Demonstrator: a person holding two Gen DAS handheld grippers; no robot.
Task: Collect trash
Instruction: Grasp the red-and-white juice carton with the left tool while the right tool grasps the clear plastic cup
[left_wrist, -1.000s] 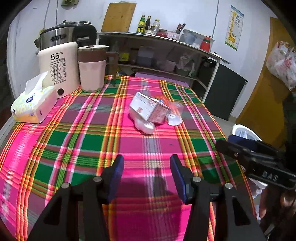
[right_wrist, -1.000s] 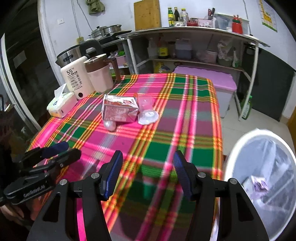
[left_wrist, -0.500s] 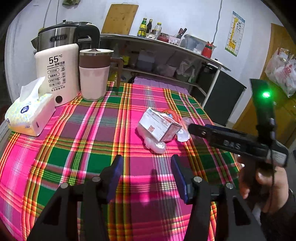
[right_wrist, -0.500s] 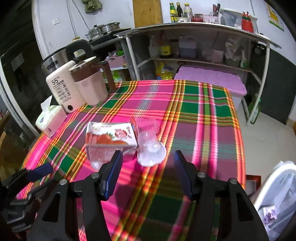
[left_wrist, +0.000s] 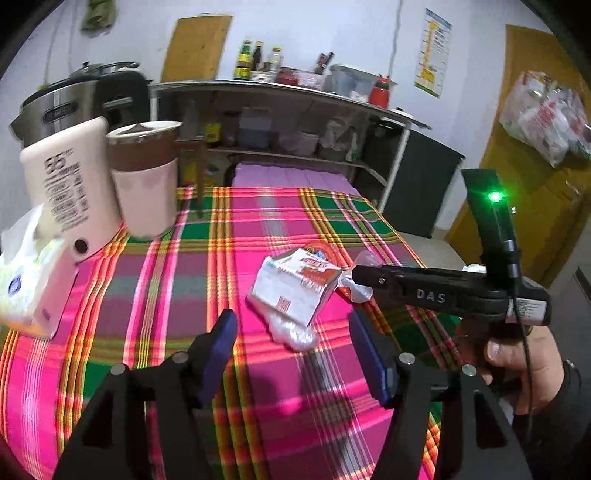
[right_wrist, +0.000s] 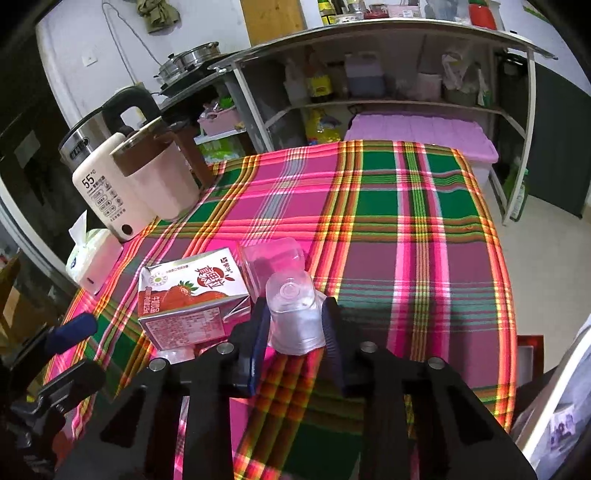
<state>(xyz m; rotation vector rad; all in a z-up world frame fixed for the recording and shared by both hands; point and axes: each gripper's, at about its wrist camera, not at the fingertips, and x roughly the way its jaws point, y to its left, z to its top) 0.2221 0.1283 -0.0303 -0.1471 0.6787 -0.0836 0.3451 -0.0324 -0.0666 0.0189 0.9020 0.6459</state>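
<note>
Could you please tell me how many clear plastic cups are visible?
2: one cup in the right tongs, another cup behind it beside the carton; more may be hidden.

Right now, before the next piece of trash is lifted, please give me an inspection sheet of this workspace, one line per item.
Surface: table under a pink and green plaid cloth.
Job's things: strawberry milk carton lying on its side; clear plastic cup on its side beside it; a second clear cup behind; crumpled clear wrap by the carton.
Clutter: tissue pack, cream warmer marked 55, pink jug, steel kettle.
Grippers: right gripper has just been closing, pads on the clear plastic cup; left gripper has just been opening, nothing between its jaws.
Cables: thin black cable on the right gripper.
Surroundings: shelf unit, lined bin.
</note>
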